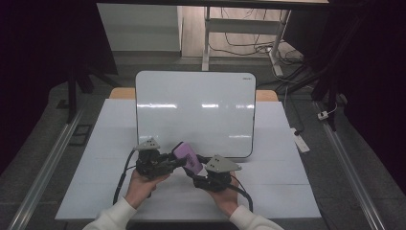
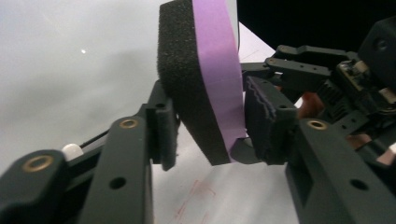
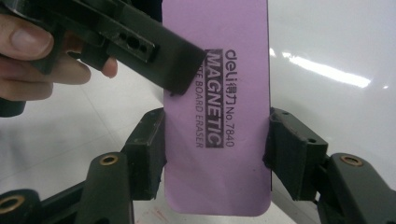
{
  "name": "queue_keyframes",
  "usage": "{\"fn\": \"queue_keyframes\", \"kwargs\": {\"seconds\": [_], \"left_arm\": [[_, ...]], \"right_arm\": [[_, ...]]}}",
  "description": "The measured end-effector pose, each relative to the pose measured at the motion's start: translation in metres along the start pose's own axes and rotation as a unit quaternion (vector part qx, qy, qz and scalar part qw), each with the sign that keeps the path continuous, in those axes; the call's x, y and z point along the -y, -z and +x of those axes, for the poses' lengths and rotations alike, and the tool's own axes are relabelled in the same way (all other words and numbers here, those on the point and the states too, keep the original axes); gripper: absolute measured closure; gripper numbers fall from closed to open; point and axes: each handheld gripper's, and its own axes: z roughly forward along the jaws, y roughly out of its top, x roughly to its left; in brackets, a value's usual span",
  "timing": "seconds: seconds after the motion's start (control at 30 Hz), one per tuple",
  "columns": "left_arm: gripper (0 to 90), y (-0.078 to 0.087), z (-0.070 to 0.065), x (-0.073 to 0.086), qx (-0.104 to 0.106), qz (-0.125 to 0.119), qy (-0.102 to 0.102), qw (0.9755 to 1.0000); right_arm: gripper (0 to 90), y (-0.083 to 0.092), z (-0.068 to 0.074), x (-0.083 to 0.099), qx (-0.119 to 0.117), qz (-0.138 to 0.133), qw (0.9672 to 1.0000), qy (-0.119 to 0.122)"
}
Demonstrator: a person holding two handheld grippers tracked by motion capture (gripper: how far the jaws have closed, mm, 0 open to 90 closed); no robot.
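Jaws of both the left gripper [image 1: 178, 162] and right gripper [image 3: 217, 149] clamp the purple whiteboard eraser [image 3: 219, 116]: light, foam-backed and squashy, best pinched across its stiff plastic edges.

Printed in black down the purple face of the eraser [image 3: 217, 107]: "deli" plus Chinese characters, "No.7840", big boxed "MAGNETIC", and a partly covered "…TE BOARD ERASER". Tiny mark on the whiteboard [image 1: 247, 76] corner, unreadable.
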Motion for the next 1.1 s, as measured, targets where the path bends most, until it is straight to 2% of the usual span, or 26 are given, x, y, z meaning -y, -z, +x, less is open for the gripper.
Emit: {"fn": "queue_keyframes", "kwargs": {"seconds": [0.2, 0.23, 0.27, 0.3, 0.33, 0.37, 0.47, 0.5, 0.53, 0.57, 0.6, 0.63, 0.67, 0.7, 0.73, 0.77, 0.8, 0.83, 0.87, 0.9, 0.97, 1.0, 1.03, 1.07, 1.1], "left_arm": [[62.4, 0.002, -0.002, -0.001, -0.007, -0.002, -0.005, 1.0000], [62.6, 0.006, -0.001, -0.002, -0.018, -0.002, -0.005, 0.9998], [62.7, 0.006, -0.001, -0.002, -0.018, -0.002, -0.005, 0.9998], [62.7, 0.013, 0.001, -0.004, -0.030, -0.003, -0.005, 0.9995], [62.7, 0.013, 0.001, -0.004, -0.030, -0.003, -0.005, 0.9995], [62.8, 0.021, 0.003, -0.006, -0.046, -0.005, -0.004, 0.9989], [62.7, 0.030, 0.006, -0.008, -0.056, -0.010, 0.003, 0.9984], [62.8, 0.039, 0.009, -0.009, -0.071, -0.012, 0.006, 0.9974], [62.7, 0.039, 0.009, -0.009, -0.071, -0.012, 0.006, 0.9974], [62.7, 0.046, 0.011, -0.010, -0.084, -0.012, 0.011, 0.9963], [62.7, 0.046, 0.011, -0.010, -0.084, -0.012, 0.011, 0.9963], [62.7, 0.051, 0.013, -0.010, -0.099, -0.011, 0.015, 0.9950], [62.7, 0.051, 0.013, -0.010, -0.099, -0.011, 0.015, 0.9950], [62.7, 0.056, 0.015, -0.009, -0.113, -0.010, 0.019, 0.9934], [62.7, 0.056, 0.015, -0.009, -0.113, -0.010, 0.019, 0.9934], [62.7, 0.060, 0.017, -0.010, -0.128, -0.011, 0.022, 0.9914], [62.7, 0.060, 0.017, -0.010, -0.128, -0.011, 0.022, 0.9914], [62.7, 0.064, 0.019, -0.010, -0.142, -0.010, 0.027, 0.9895], [62.7, 0.064, 0.019, -0.010, -0.142, -0.010, 0.027, 0.9895], [62.7, 0.068, 0.023, -0.011, -0.153, -0.011, 0.034, 0.9875], [62.7, 0.071, 0.027, -0.011, -0.165, -0.010, 0.042, 0.9853], [62.7, 0.071, 0.027, -0.011, -0.165, -0.010, 0.042, 0.9853], [62.7, 0.073, 0.031, -0.012, -0.181, -0.008, 0.047, 0.9823], [62.7, 0.073, 0.031, -0.012, -0.181, -0.008, 0.047, 0.9823], [62.7, 0.076, 0.035, -0.013, -0.192, -0.004, 0.058, 0.9796]], "right_arm": [[38.5, -0.002, -0.003, 0.000, -0.012, 0.011, 0.9998, -0.006], [36.1, -0.002, -0.003, 0.000, -0.016, 0.010, 0.9998, -0.007], [36.1, -0.002, -0.003, 0.000, -0.016, 0.010, 0.9998, -0.007], [32.4, 0.001, -0.003, -0.002, -0.017, 0.008, 0.9998, -0.004], [32.4, 0.001, -0.003, -0.002, -0.017, 0.008, 0.9998, -0.004], [31.4, 0.005, -0.005, -0.003, -0.018, 0.002, 0.9998, -0.006], [30.6, 0.013, -0.011, -0.004, -0.014, -0.003, 0.9998, -0.012], [30.5, 0.016, -0.014, -0.005, -0.012, -0.005, 0.9998, -0.015], [30.4, 0.018, -0.016, -0.004, -0.010, -0.005, 0.9998, -0.016], [30.4, 0.021, -0.019, -0.004, -0.007, -0.006, 0.9998, -0.018], [30.4, 0.021, -0.019, -0.004, -0.007, -0.006, 0.9998, -0.018], [30.4, 0.025, -0.023, -0.003, 0.000, -0.008, 0.9997, -0.022], [30.4, 0.025, -0.023, -0.003, 0.000, -0.008, 0.9997, -0.022], [30.4, 0.030, -0.028, -0.002, 0.008, -0.006, 0.9997, -0.023], [30.4, 0.032, -0.030, -0.001, 0.013, -0.007, 0.9996, -0.024], [30.5, 0.034, -0.032, 0.001, 0.018, -0.006, 0.9995, -0.026], [30.5, 0.036, -0.035, 0.002, 0.021, -0.006, 0.9993, -0.029], [30.5, 0.037, -0.038, 0.002, 0.024, -0.006, 0.9992, -0.030], [30.5, 0.038, -0.040, 0.003, 0.030, -0.006, 0.9990, -0.032], [30.7, 0.040, -0.042, 0.004, 0.034, -0.006, 0.9988, -0.033], [30.7, 0.043, -0.046, 0.004, 0.040, -0.006, 0.9986, -0.036], [30.8, 0.044, -0.048, 0.005, 0.044, -0.008, 0.9984, -0.035], [30.9, 0.046, -0.049, 0.005, 0.047, -0.007, 0.9982, -0.036], [30.9, 0.048, -0.051, 0.006, 0.050, -0.007, 0.9981, -0.037], [31.0, 0.049, -0.053, 0.007, 0.053, -0.008, 0.9978, -0.039]]}}
